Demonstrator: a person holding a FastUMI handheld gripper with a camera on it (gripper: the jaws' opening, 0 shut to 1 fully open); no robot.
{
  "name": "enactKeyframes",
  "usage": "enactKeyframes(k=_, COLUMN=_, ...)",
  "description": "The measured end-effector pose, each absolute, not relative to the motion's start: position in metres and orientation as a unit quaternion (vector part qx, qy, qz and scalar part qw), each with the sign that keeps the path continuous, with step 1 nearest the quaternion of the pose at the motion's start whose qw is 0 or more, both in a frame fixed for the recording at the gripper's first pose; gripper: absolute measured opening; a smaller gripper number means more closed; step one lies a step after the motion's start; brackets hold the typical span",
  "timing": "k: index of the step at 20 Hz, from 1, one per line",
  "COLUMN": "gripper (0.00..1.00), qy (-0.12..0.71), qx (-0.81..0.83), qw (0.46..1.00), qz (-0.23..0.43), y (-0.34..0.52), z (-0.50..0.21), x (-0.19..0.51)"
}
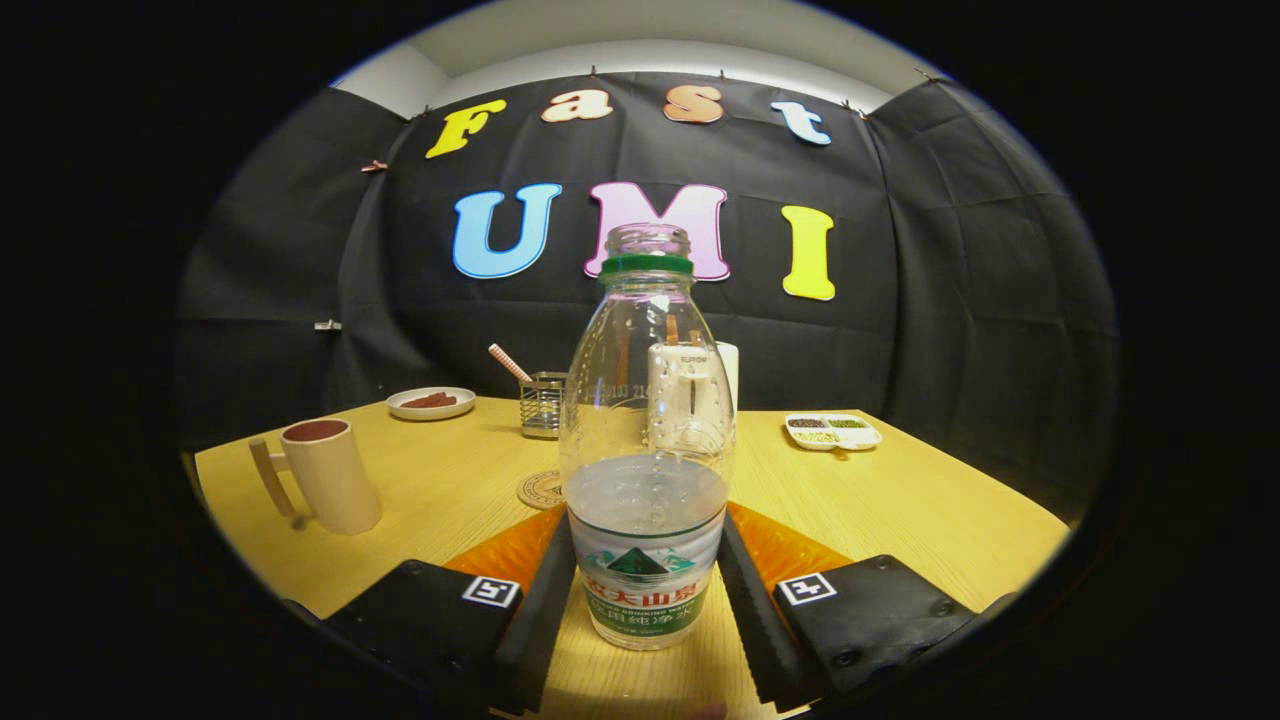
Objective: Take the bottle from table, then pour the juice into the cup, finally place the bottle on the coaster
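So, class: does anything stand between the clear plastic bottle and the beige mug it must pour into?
Nothing visible: the clear plastic bottle sits between the tool's fingers, and bare yellow table stretches to the beige mug.

Gripper point(646, 585): both fingers press the labelled lower part of the bottle point(646, 450), one on each side; bottle upright, uncapped, partly filled with clear liquid, base on or just above the yellow table point(900, 510). Coaster point(542, 490) lies just behind the bottle; cup point(330, 475) with handle stands well to the left. Further back: a small plate point(431, 402), a wire holder point(543, 403), a divided tray point(832, 430).
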State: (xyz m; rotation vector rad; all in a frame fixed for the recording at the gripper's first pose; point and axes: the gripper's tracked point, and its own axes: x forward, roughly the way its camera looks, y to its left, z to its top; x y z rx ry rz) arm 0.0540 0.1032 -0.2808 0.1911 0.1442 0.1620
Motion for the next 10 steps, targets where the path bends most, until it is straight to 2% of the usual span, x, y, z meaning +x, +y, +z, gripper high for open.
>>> enactKeyframes(k=4, gripper=0.70, qy=0.065, qx=0.040, qw=0.994, qz=0.084, y=0.100, z=-0.253, x=0.054)
enactKeyframes(k=10, gripper=0.70, qy=0.061, qx=-0.081, qw=0.989, qz=0.107, y=0.110, z=-0.189, x=0.059)
